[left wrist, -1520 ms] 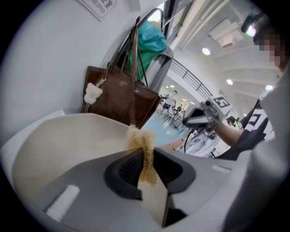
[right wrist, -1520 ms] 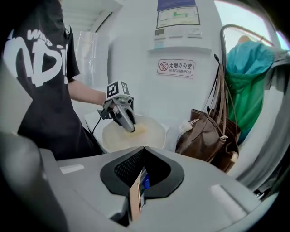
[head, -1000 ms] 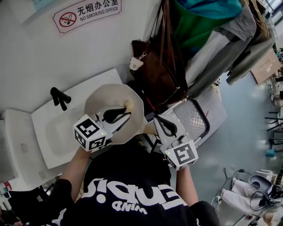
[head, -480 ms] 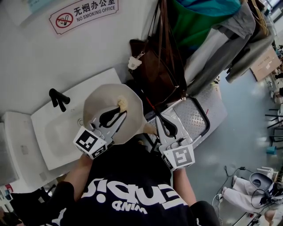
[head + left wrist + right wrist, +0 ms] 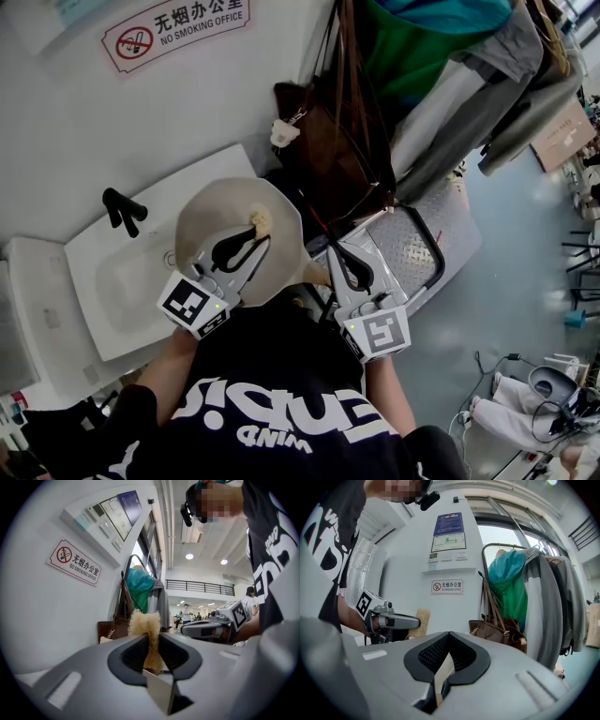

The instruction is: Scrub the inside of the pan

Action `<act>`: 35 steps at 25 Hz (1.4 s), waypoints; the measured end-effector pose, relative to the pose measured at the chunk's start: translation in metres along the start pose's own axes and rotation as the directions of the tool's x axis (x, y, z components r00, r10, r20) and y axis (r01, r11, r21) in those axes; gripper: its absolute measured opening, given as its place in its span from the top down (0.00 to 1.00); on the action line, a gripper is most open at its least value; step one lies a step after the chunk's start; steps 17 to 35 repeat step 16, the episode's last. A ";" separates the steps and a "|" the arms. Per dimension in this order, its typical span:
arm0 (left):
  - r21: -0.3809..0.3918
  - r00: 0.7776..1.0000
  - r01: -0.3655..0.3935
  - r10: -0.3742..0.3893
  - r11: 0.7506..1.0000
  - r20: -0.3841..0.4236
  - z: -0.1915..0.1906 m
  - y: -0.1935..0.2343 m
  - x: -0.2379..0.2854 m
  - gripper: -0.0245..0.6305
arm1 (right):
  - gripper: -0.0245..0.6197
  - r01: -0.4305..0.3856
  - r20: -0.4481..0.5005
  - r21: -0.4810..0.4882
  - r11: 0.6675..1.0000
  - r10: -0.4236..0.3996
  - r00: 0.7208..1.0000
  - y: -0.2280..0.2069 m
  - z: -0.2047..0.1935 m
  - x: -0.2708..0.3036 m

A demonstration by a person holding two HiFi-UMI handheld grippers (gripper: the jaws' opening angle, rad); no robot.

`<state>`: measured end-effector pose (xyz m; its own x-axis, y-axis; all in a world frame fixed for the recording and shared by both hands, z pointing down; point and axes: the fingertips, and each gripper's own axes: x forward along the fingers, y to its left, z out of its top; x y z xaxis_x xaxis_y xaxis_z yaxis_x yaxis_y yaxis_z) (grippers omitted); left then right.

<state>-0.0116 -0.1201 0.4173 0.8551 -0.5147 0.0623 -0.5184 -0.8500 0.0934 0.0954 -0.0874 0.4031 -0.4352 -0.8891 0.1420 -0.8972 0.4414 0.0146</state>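
Observation:
A cream pan [image 5: 211,220] hangs over the right end of a white sink [image 5: 103,281], its inside facing up. My left gripper [image 5: 258,232] reaches across the pan, shut on a yellowish fibrous sponge [image 5: 260,221] that rests on the far right of the pan's inside. The sponge [image 5: 145,625] sticks up between the jaws [image 5: 151,637]. The pan's handle [image 5: 317,274] runs under my right gripper [image 5: 334,249], whose jaws are shut [image 5: 449,633]; the grip itself is hidden beneath them. The pan shows in neither gripper view.
A black tap [image 5: 122,208] stands at the sink's back. A brown bag [image 5: 328,159] hangs beside the pan, with coats [image 5: 441,56] on a rack behind it. A grey metal tray [image 5: 417,253] lies right of my right gripper. A no-smoking sign [image 5: 178,28] is on the wall.
The left gripper rolled and drew back a little, sliding the sponge slightly left across the pan. The right gripper and pan stayed put.

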 end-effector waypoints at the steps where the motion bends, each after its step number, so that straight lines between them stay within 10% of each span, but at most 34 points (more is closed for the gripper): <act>1: -0.001 1.000 -0.001 0.001 1.000 -0.001 0.000 0.000 0.000 0.86 | 0.95 0.005 -0.007 0.001 1.000 -0.005 1.000 0.000 0.001 0.000; 35: -0.012 1.000 0.003 -0.003 1.000 -0.017 -0.004 -0.002 0.001 0.86 | 0.95 -0.019 -0.039 -0.017 1.000 0.018 0.999 0.005 -0.001 0.001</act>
